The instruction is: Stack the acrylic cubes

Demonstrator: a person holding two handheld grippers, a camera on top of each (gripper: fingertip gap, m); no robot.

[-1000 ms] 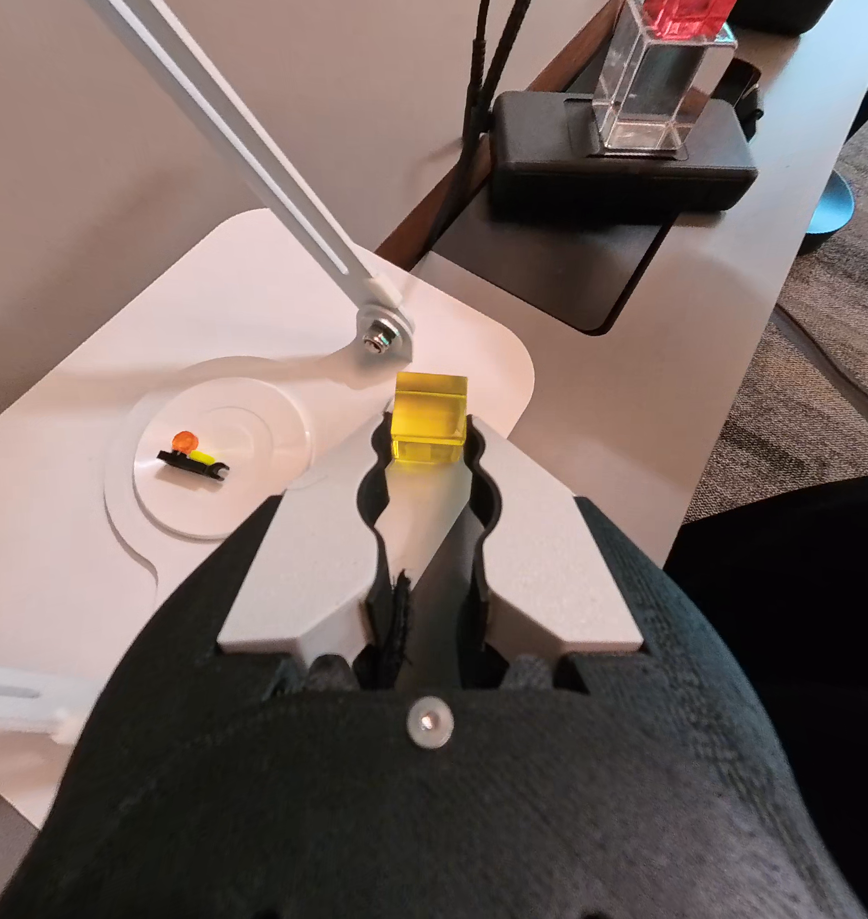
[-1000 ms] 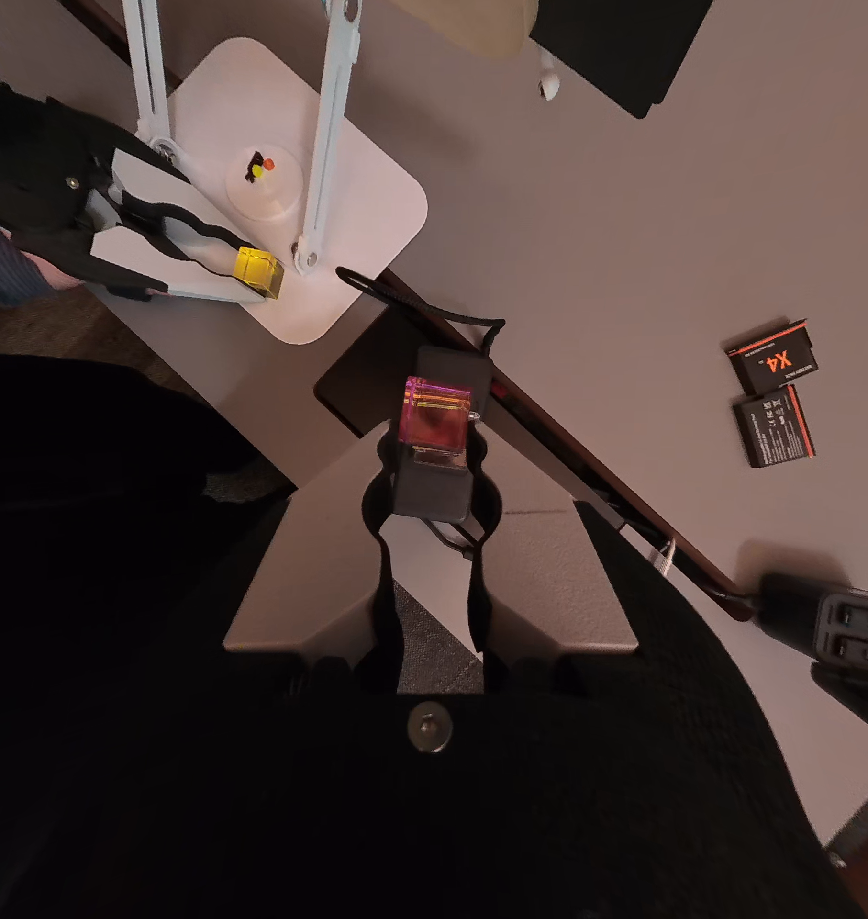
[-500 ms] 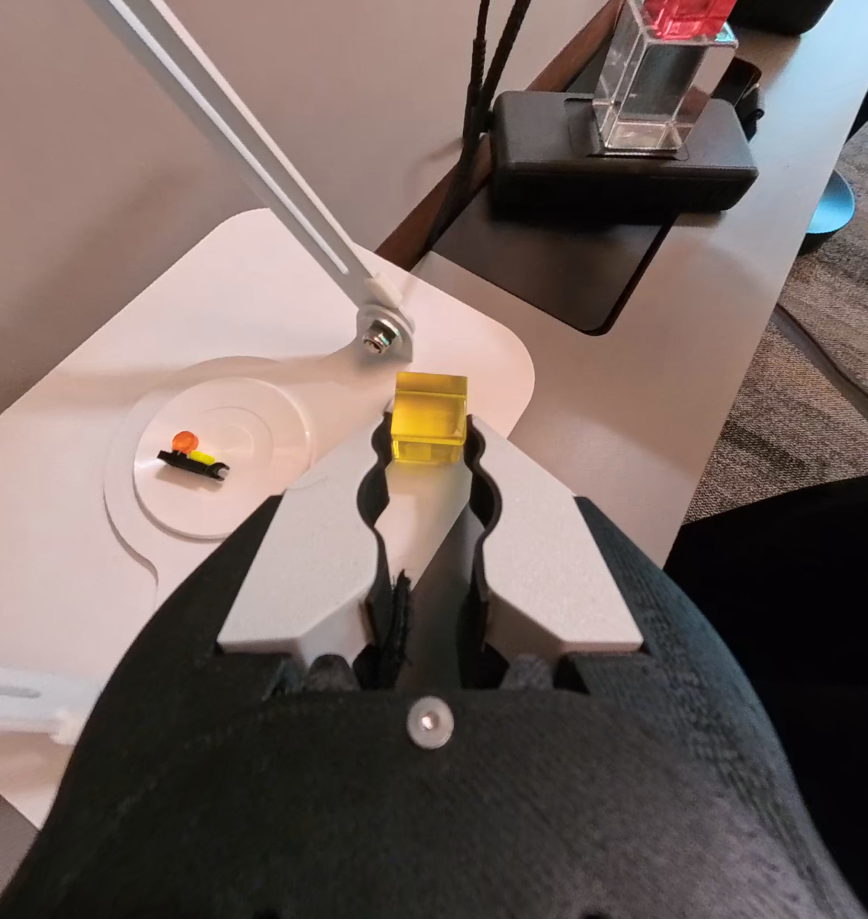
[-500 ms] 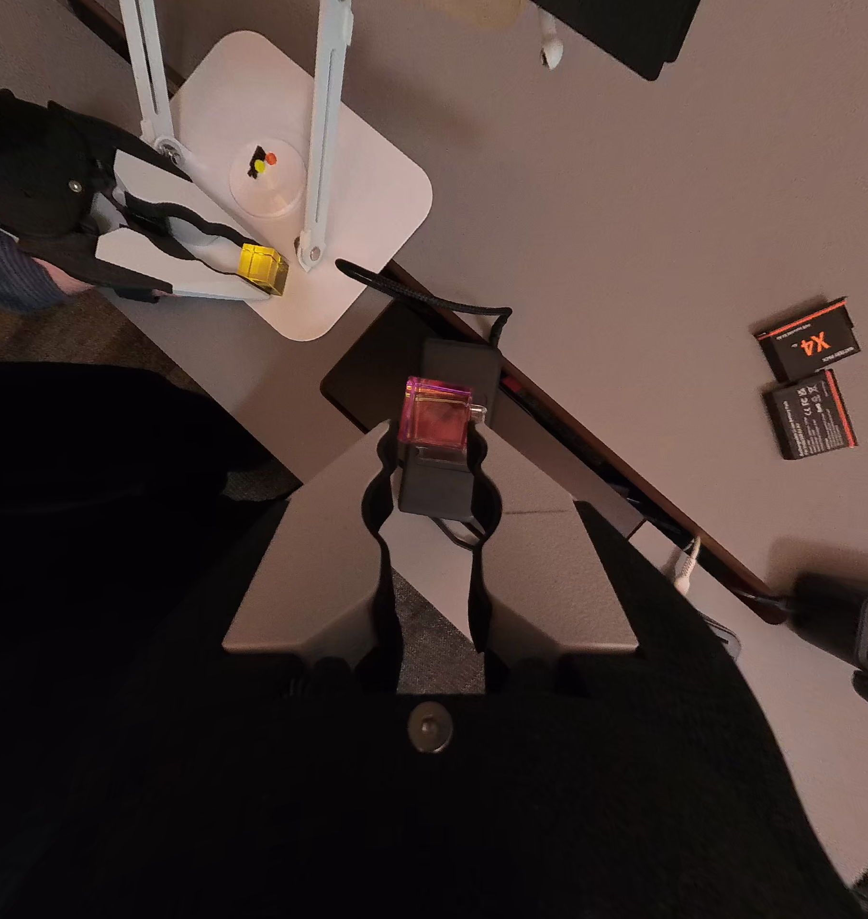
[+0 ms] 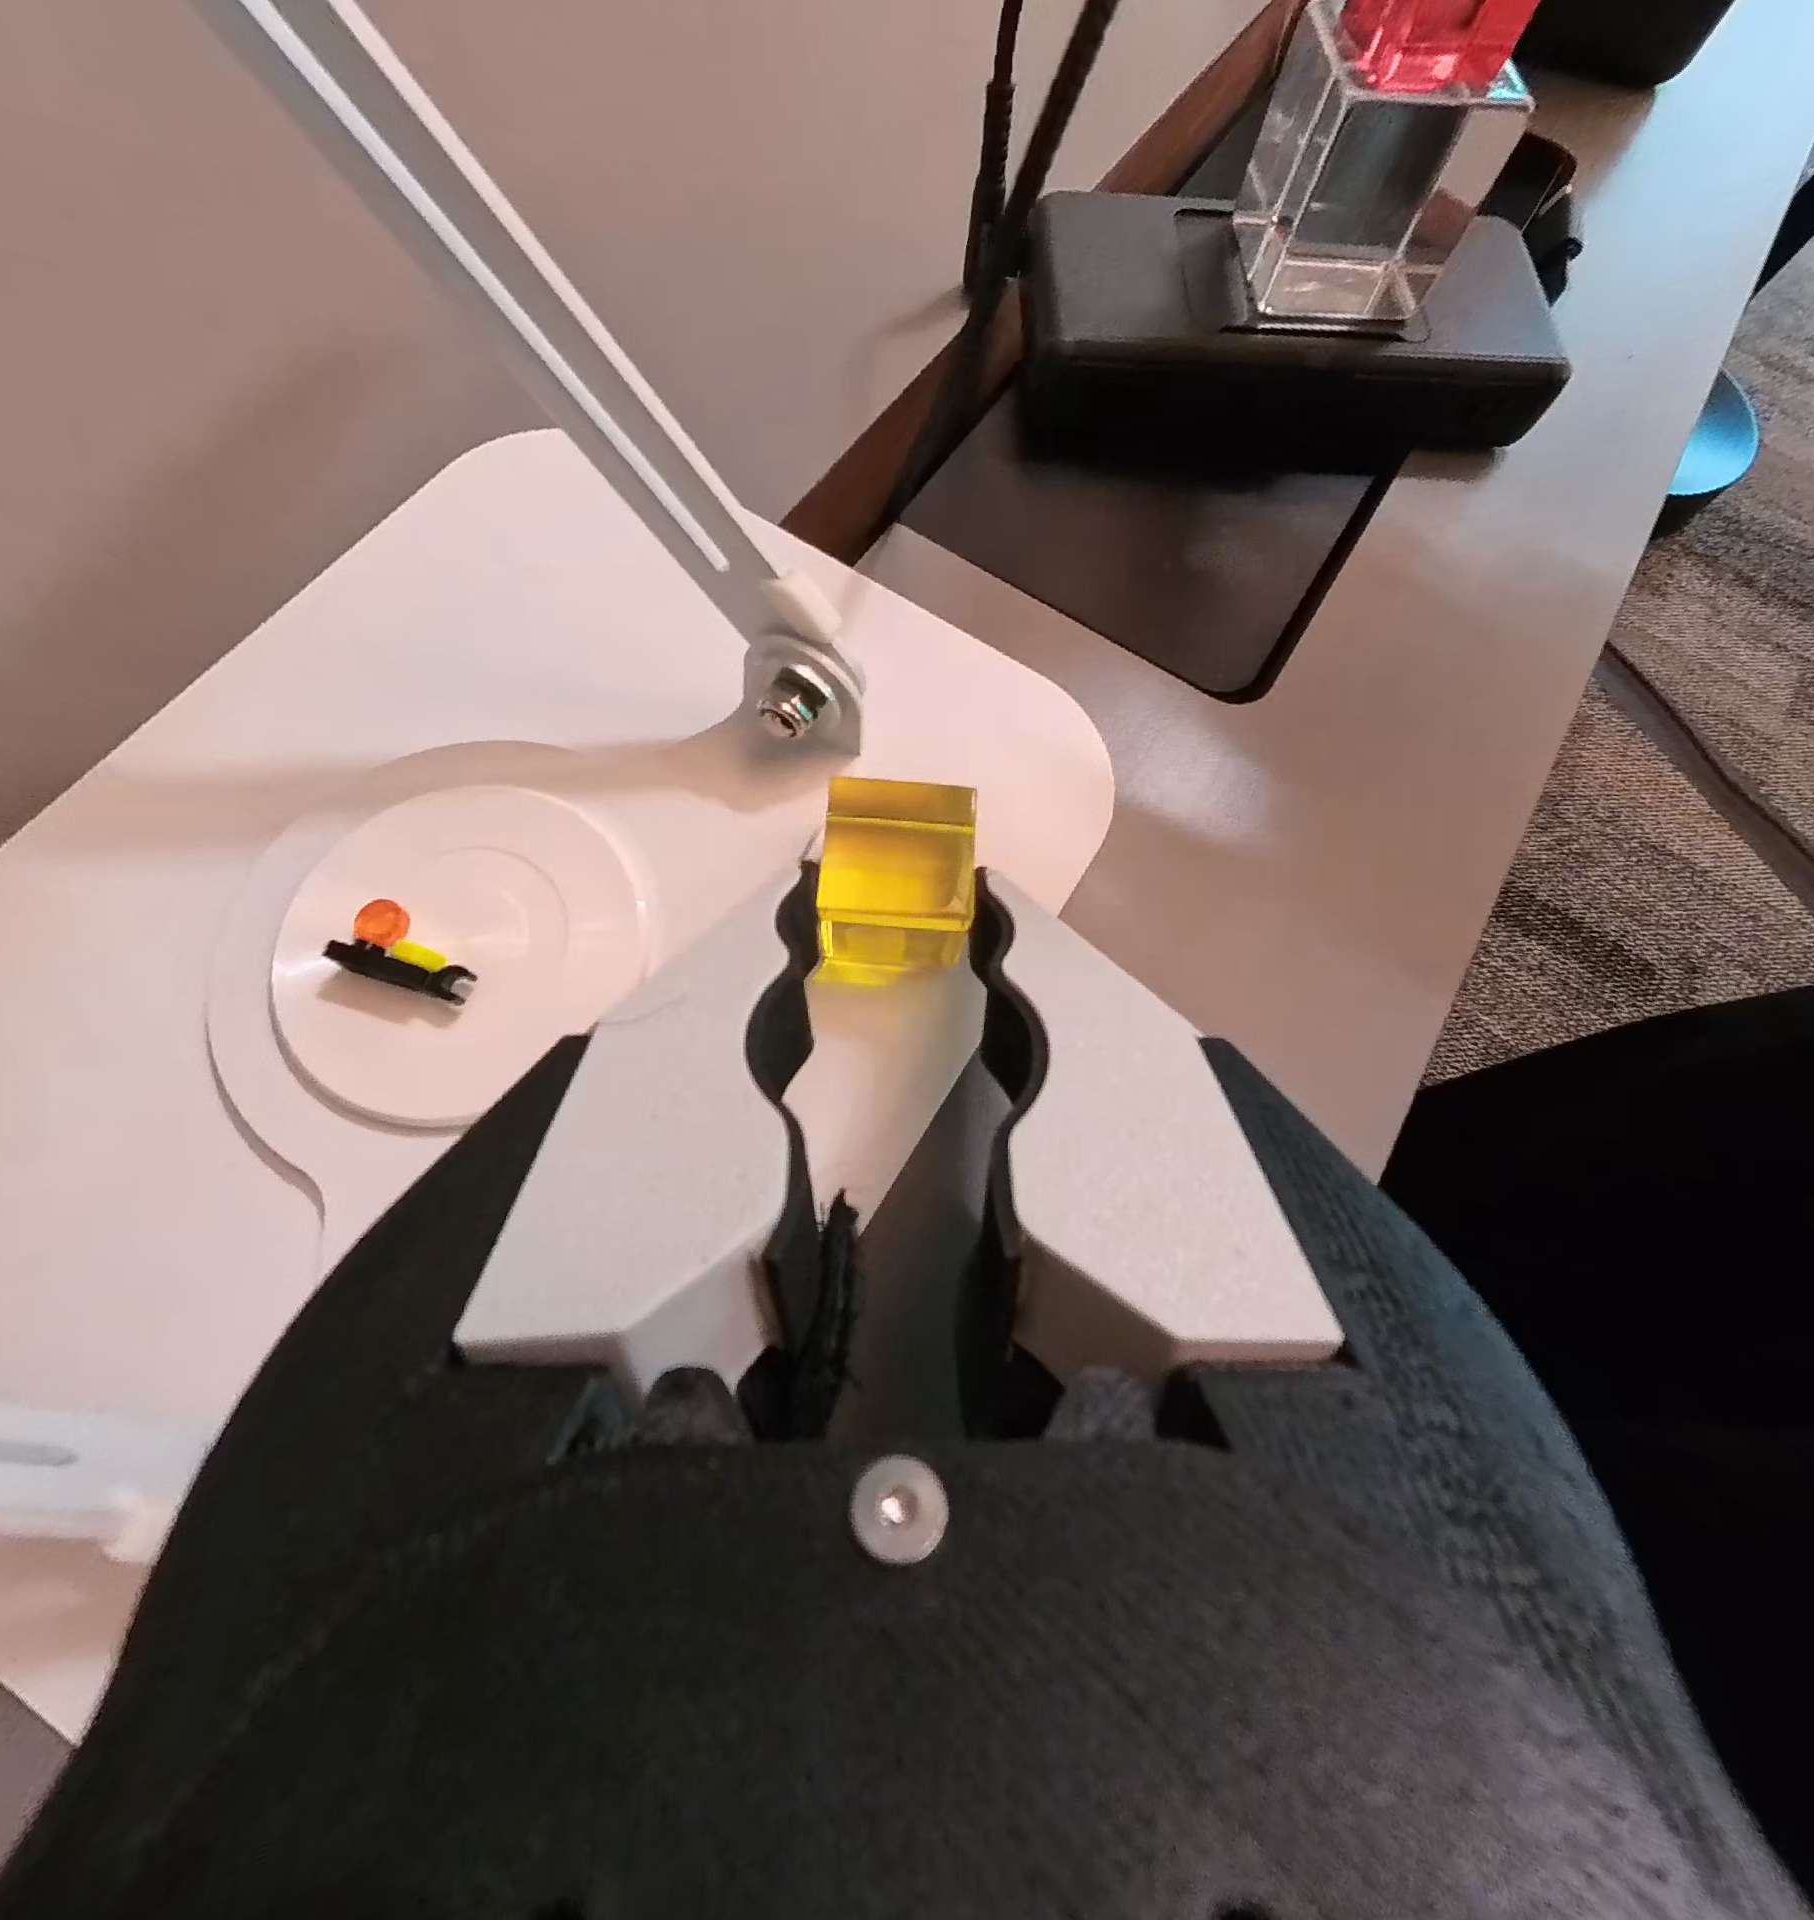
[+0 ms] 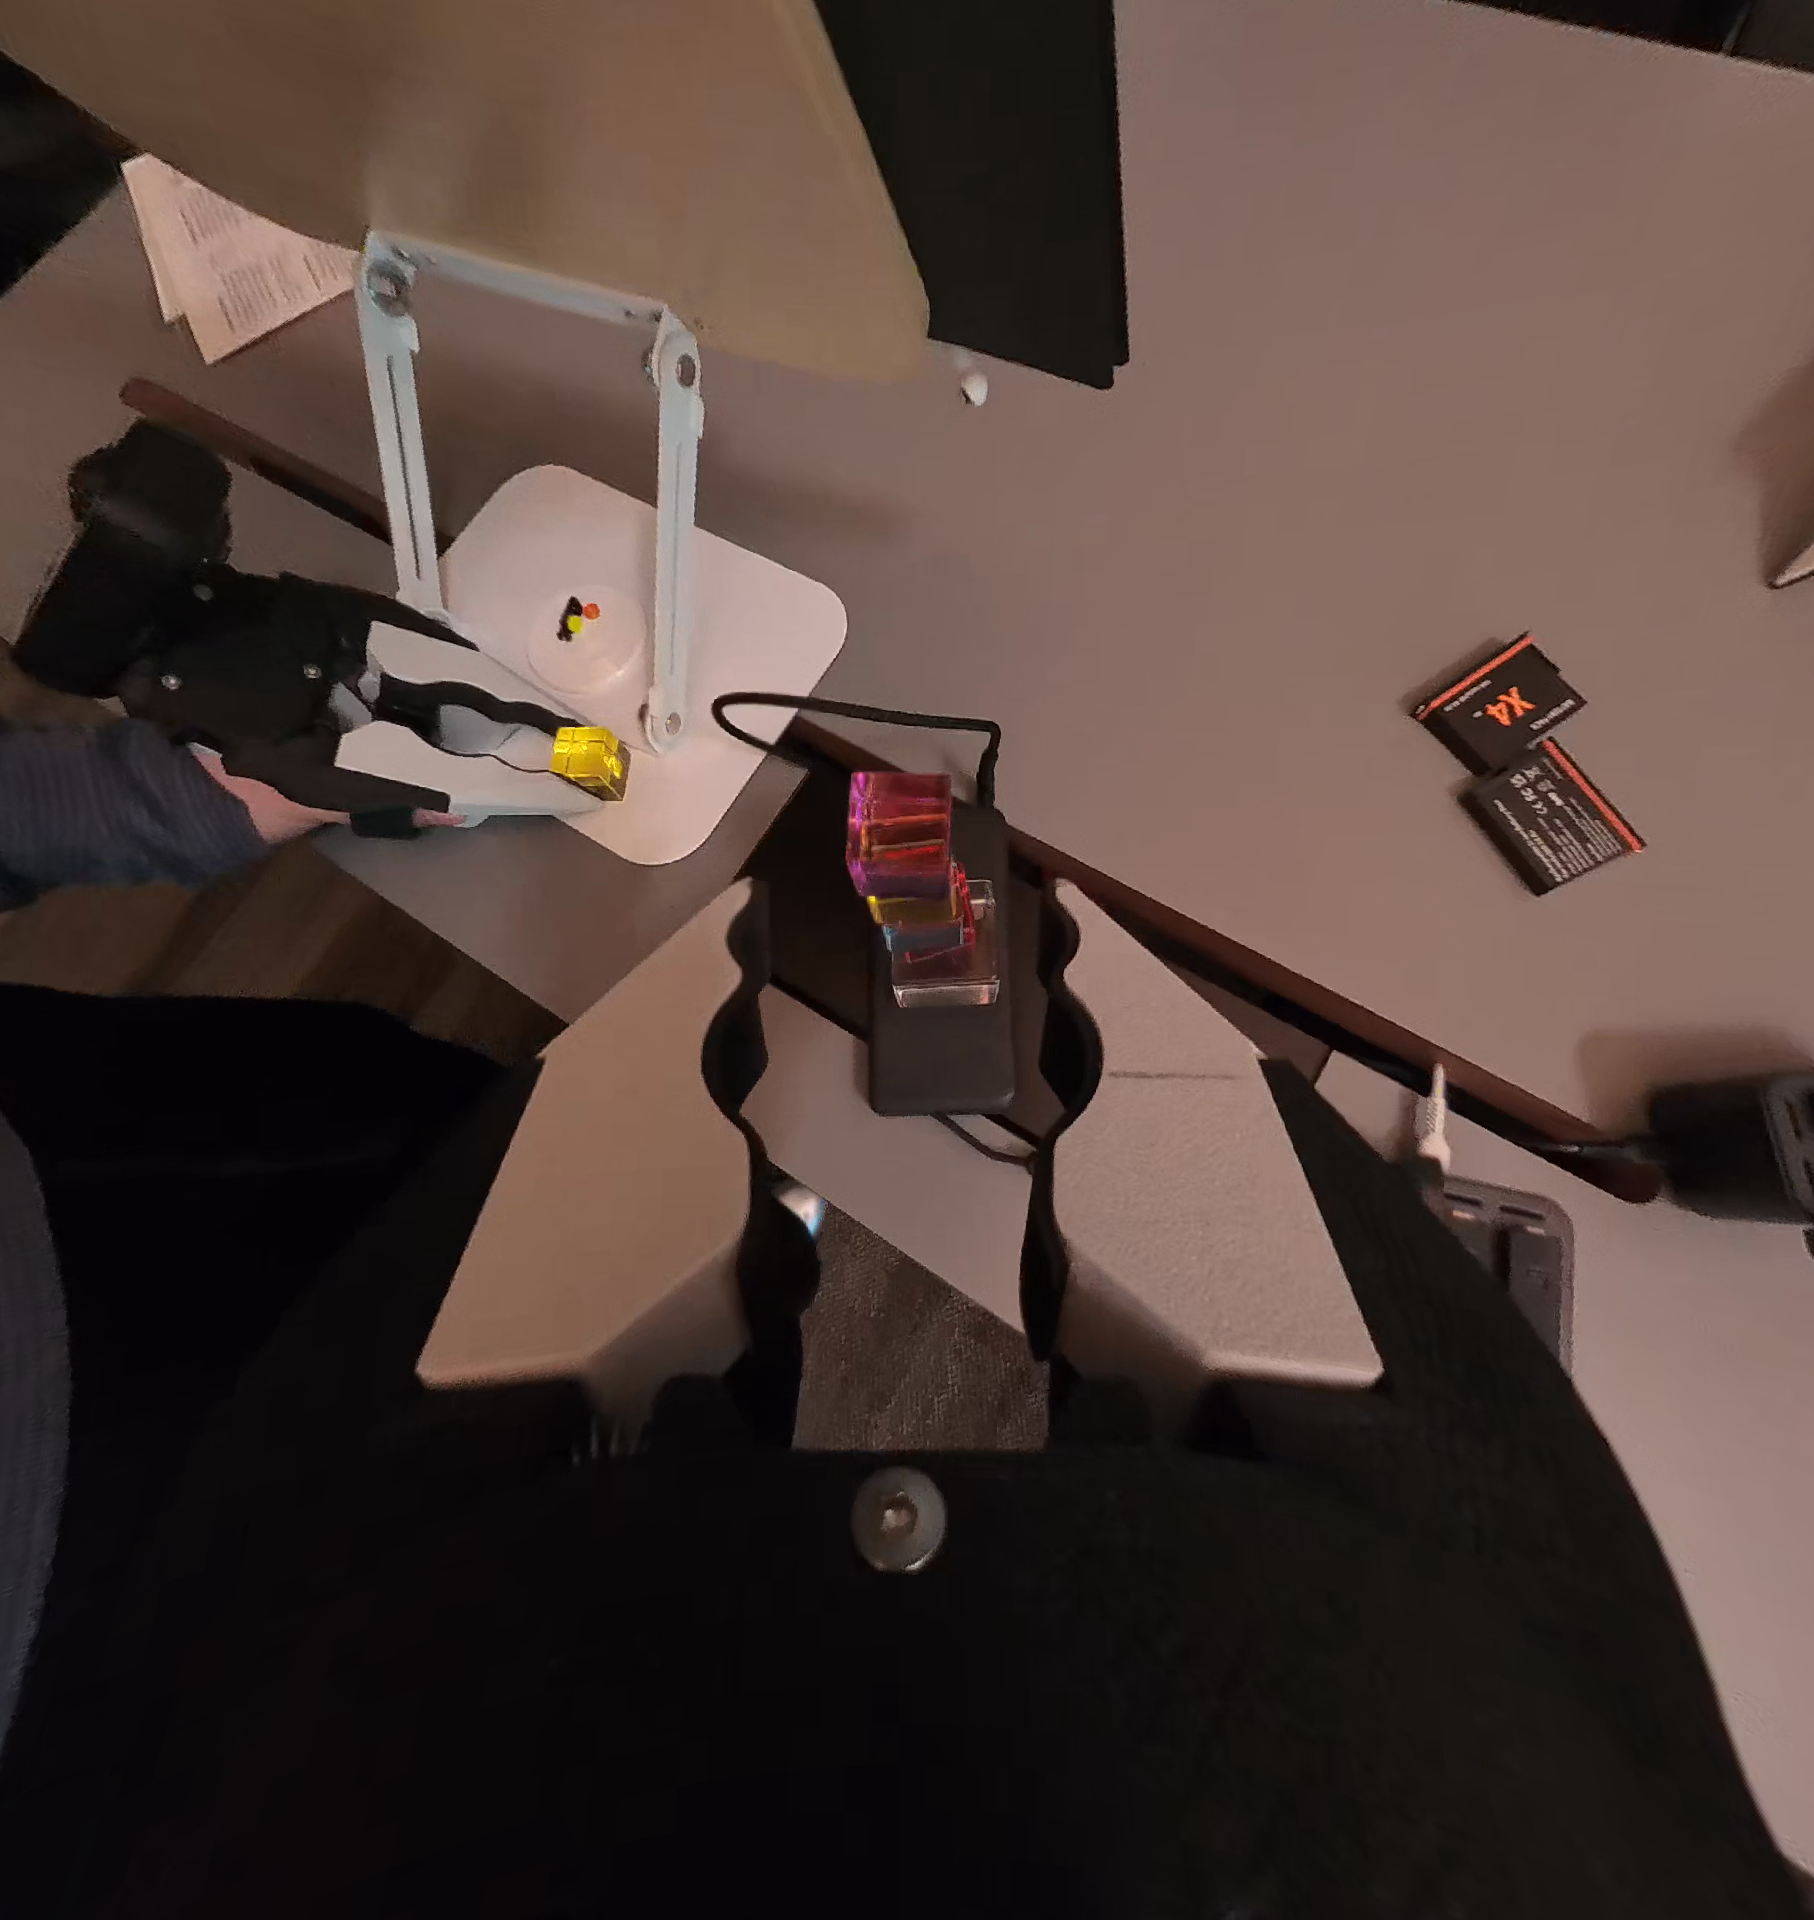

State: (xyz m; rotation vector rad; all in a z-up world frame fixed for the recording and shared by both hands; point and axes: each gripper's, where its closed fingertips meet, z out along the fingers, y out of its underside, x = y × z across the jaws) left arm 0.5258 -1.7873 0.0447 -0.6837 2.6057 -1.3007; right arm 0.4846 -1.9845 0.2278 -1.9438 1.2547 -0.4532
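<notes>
My left gripper [image 5: 895, 914] is shut on a yellow acrylic cube [image 5: 898, 883], held at its fingertips just over the white stand base [image 5: 467, 675]. The right wrist view shows the same grasp on the yellow cube [image 6: 589, 762]. My right gripper [image 6: 903, 935] is open and empty, above a stack of several acrylic cubes. The stack has a pink cube [image 6: 900, 831] on top and a clear cube [image 6: 944, 977] at the bottom. It stands a little crooked on a black box [image 6: 939, 1070]. In the left wrist view the stack's clear cube [image 5: 1339, 208] shows at the top right.
The white stand has two slotted arms [image 6: 669, 540] and a round disc with a small orange, yellow and black piece [image 5: 394, 945]. Two black battery packs [image 6: 1500, 701] lie on the grey table at the right. A black charger [image 6: 1765, 1153] and a cable [image 6: 861, 712] lie near the box. The grippers' ends are close to 30 centimetres from one another.
My right gripper opened, let go of the pink cube on top of the stack and drew back from it. My left gripper has stayed still with the yellow cube.
</notes>
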